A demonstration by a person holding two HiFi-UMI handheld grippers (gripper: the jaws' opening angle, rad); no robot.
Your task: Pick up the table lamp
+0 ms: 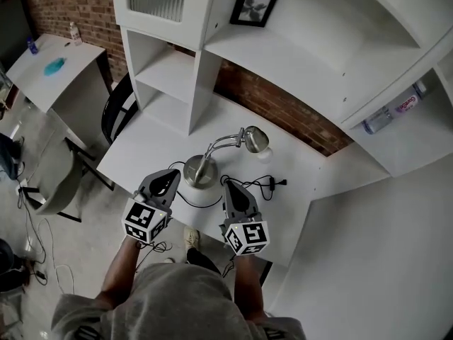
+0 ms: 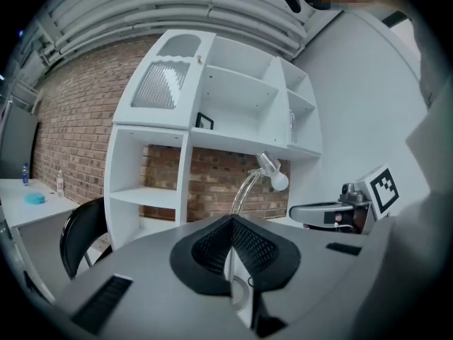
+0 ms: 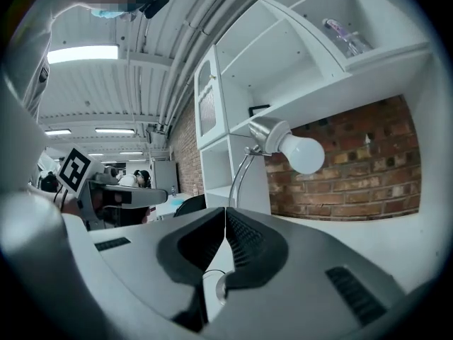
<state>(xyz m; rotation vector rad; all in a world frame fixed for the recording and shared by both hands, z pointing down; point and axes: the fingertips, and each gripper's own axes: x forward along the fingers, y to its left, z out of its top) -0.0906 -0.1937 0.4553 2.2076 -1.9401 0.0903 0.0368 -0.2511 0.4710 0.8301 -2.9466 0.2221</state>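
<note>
The left gripper [image 1: 170, 178] and right gripper [image 1: 229, 188], both with jaws closed on nothing, are shown flanking the table lamp [image 1: 200, 171] on the desk [image 1: 301, 190].

Bright even light, fisheye-warped edges

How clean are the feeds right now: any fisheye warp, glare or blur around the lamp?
Head view: even, soft light, table lamp sharp, shelves bowed toward the edges. Left gripper view: heavy fisheye, black corners, lamp crisp against the brick. Right gripper view: same warp; ceiling light blown out, bulb bright white with little detail.
</note>
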